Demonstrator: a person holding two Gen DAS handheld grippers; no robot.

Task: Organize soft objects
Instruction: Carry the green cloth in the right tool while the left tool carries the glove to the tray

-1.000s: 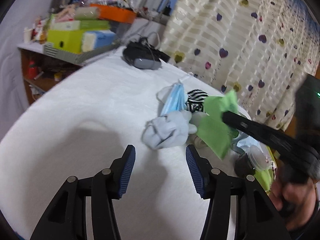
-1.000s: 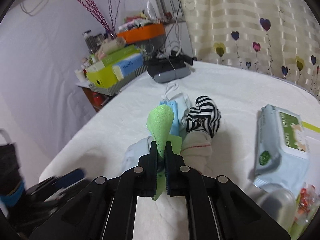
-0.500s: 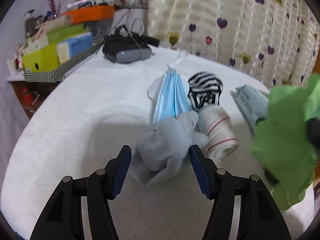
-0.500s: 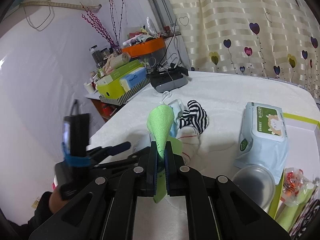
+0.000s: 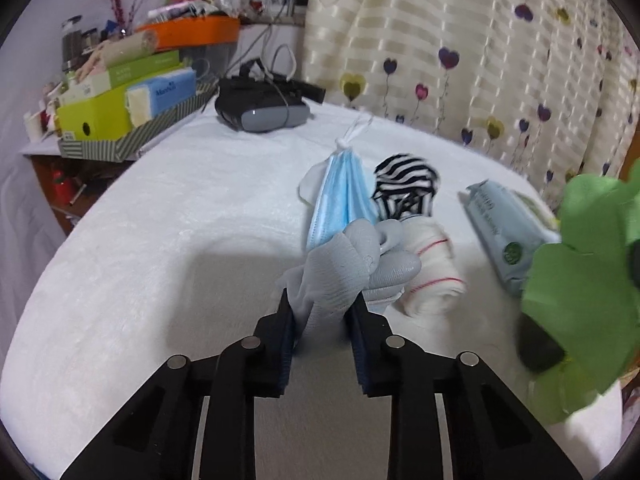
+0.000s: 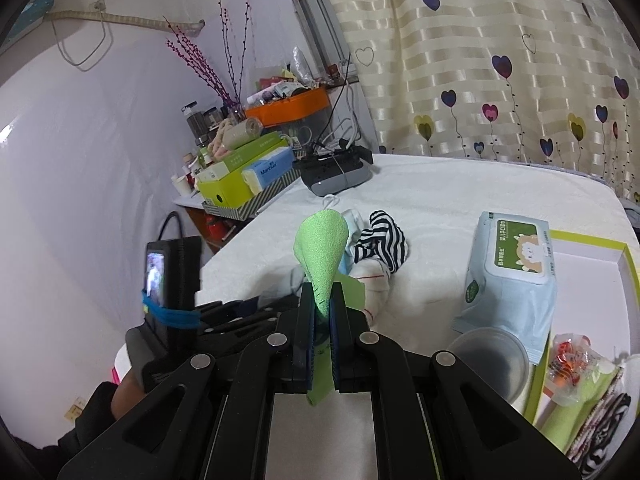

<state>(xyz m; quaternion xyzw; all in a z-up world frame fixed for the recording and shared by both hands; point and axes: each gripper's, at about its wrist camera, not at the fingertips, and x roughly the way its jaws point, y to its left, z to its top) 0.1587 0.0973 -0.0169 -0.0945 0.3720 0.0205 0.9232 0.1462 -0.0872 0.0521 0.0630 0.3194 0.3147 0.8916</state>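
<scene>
My left gripper [image 5: 322, 306] is shut on a grey glove [image 5: 344, 264] on the white bed. Behind the glove lie a blue face mask [image 5: 344, 200], a black-and-white striped sock [image 5: 406, 188] and a white rolled sock with red lines [image 5: 430, 272]. My right gripper [image 6: 323, 300] is shut on a green cloth [image 6: 322, 248] and holds it above the bed; the cloth also shows at the right of the left wrist view [image 5: 580, 280]. The striped sock [image 6: 382, 236] and white sock [image 6: 372, 284] show beyond it.
A wet-wipes pack [image 6: 512, 264] lies right of the socks. A yellow-rimmed box [image 6: 628, 256] at the right holds folded cloths and a snack bag. A clear lid [image 6: 488, 356] lies by it. A black headset [image 5: 260, 110] and stacked boxes [image 5: 124, 108] stand at the back.
My left gripper moved forward around the grey glove and closed on it. My right gripper rose and drew back to the right with the green cloth.
</scene>
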